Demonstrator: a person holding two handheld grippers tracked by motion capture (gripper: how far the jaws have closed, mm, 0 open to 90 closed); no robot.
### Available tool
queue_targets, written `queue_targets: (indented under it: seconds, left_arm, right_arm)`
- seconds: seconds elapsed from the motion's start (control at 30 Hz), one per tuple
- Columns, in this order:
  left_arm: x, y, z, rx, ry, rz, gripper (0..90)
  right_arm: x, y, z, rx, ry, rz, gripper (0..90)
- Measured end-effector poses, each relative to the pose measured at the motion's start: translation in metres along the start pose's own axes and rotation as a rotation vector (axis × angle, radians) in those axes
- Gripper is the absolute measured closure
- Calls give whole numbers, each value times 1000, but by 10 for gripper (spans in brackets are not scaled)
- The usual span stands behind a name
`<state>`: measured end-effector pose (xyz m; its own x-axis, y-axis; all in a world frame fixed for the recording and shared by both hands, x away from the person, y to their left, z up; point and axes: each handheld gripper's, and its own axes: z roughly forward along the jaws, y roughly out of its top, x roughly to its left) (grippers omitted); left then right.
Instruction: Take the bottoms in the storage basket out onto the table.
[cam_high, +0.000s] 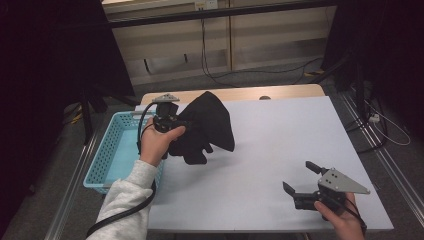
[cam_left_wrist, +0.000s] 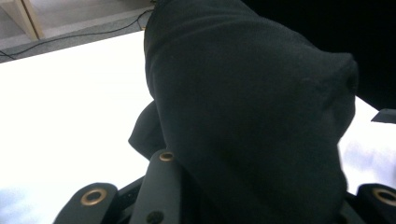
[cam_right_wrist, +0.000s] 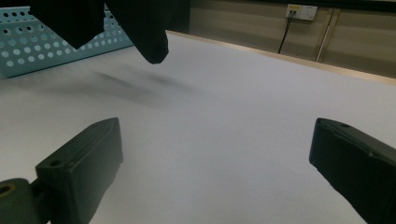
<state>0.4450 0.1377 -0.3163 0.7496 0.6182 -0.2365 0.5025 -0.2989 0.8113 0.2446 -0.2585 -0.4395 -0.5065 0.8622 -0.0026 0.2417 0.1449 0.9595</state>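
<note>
Black cloth (cam_high: 207, 125) hangs from the left claw (cam_high: 172, 122), gripped above the desk (cam_high: 280, 145) beside the blue basket (cam_high: 107, 150). The right claw (cam_high: 300, 181) waits wide open and empty, near right. I think a loose fold may catch the basket rim and drag.

The high view is dim, with both side edges lost in near-black; the white table (cam_high: 280, 150) is the brightest surface, evenly lit from above without glare. In the left gripper view the table blows out to flat white, while the black cloth (cam_left_wrist: 243, 107) sits close and soft. In the right gripper view the cloth casts a faint, blurred shadow towards the table's far-left corner, and the near jaws are slightly out of focus.
</note>
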Motion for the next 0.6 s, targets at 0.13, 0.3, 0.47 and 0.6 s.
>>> queue_targets:
  seconds: [0.13,0.3,0.47,0.6]
  left_arm:
    - [-4,-7,6,8,-6,12,735]
    - [-11,-15,12,15,-31,18,734]
    - [-15,-26,22,9,-63,5,734]
    - [-17,-34,31,20,-77,-8,733]
  right_arm:
    - [0,0,0,3,1,-1,19]
    - [1,0,1,3,2,-3,19]
    - [1,0,1,4,3,-2,19]
    - [1,0,1,4,3,-2,19]
